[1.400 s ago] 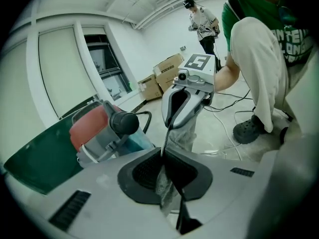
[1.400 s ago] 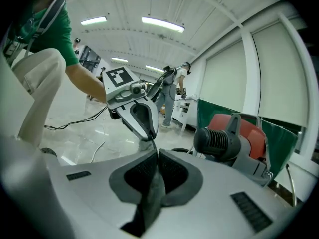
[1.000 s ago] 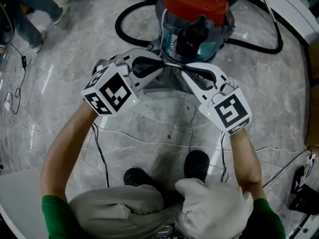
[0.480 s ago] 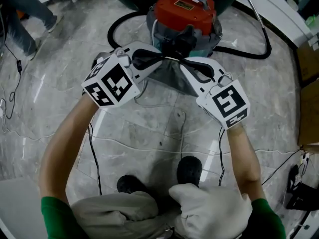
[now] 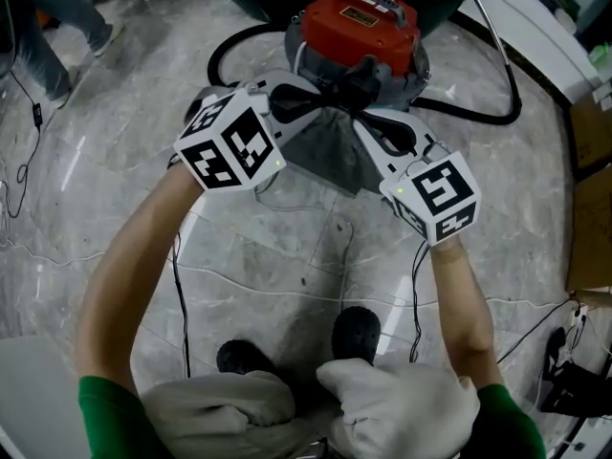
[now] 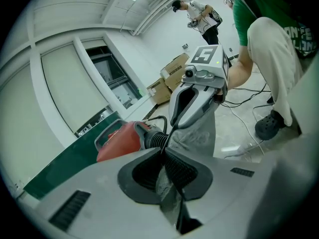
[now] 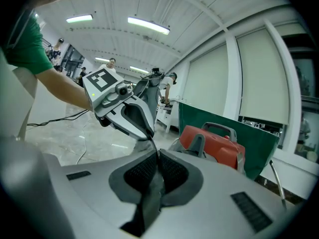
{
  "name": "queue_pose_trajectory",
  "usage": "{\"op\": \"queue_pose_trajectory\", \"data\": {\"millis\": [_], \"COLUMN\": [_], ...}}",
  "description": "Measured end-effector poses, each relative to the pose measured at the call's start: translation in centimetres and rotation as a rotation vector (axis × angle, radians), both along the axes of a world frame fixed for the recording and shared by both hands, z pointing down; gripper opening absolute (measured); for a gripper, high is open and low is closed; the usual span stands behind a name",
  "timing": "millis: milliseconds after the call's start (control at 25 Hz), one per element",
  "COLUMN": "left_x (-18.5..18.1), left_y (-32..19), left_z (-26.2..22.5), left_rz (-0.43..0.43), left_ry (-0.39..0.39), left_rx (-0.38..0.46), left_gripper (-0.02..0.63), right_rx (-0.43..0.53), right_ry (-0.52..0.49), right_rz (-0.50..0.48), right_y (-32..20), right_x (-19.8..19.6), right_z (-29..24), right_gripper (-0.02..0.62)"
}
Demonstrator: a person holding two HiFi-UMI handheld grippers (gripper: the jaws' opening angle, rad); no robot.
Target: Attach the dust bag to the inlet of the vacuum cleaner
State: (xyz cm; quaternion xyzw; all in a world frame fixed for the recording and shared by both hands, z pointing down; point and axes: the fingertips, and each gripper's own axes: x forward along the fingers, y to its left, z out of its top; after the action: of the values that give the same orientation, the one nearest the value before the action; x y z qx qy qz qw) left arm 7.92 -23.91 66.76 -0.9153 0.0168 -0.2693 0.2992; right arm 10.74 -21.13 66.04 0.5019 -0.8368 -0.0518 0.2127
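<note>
Left gripper and right gripper jaws pinch the limp grey dust bag, apparently touching the red vacuum cleaner.

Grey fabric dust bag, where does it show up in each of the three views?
Head view: upper centre, grey fabric dust bag below the red vacuum cleaner lid.
Left gripper view: bottom centre, pinched in the jaws.
Right gripper view: bottom centre, pinched in the jaws.
Shared landmark: that red lid.
</note>
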Motion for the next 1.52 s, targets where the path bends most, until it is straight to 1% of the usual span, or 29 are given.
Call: {"op": "queue_pose_trajectory", "data": {"millis": [200, 440, 680, 840, 1200, 1520], "left_x": [0.4, 0.7, 1.6, 1.9, 2.2, 4.8], "left_y": [-0.6, -1.6, -2.3, -2.5, -3.4, -4.7], "left_z": [-0.1, -0.3, -0.3, -0.3, -0.5, -0.8], "left_rz": [0.005, 0.009, 0.026, 0.03, 0.036, 0.039], "left_ry": [-0.002, 0.013, 0.018, 0.022, 0.04, 0.068], "left_rx": [0.009, 0.008, 0.03, 0.044, 0.054, 0.058], "left_gripper": [0.026, 0.031, 0.037, 0.038, 0.04, 0.04], "right_rx": [0.009, 0.019, 0.023, 0.026, 0.03, 0.042], "right_ry": [-0.046, -0.066, -0.099, -0.13, -0.117, -0.163], "right_rz": [-0.005, -0.016, -0.033, -0.028, -0.052, -0.011], "right_y": [-0.7, -1.3, -1.6, -1.9, -3.2, -4.7], "right_x": [0.4, 0.5, 1.0, 1.4, 1.8, 4.7], "right_z": [-0.3, -0.5, -0.4, -0.3, -0.2, -0.3], "right_gripper": [0.021, 0.021, 0.021, 0.02, 0.021, 0.021]}}
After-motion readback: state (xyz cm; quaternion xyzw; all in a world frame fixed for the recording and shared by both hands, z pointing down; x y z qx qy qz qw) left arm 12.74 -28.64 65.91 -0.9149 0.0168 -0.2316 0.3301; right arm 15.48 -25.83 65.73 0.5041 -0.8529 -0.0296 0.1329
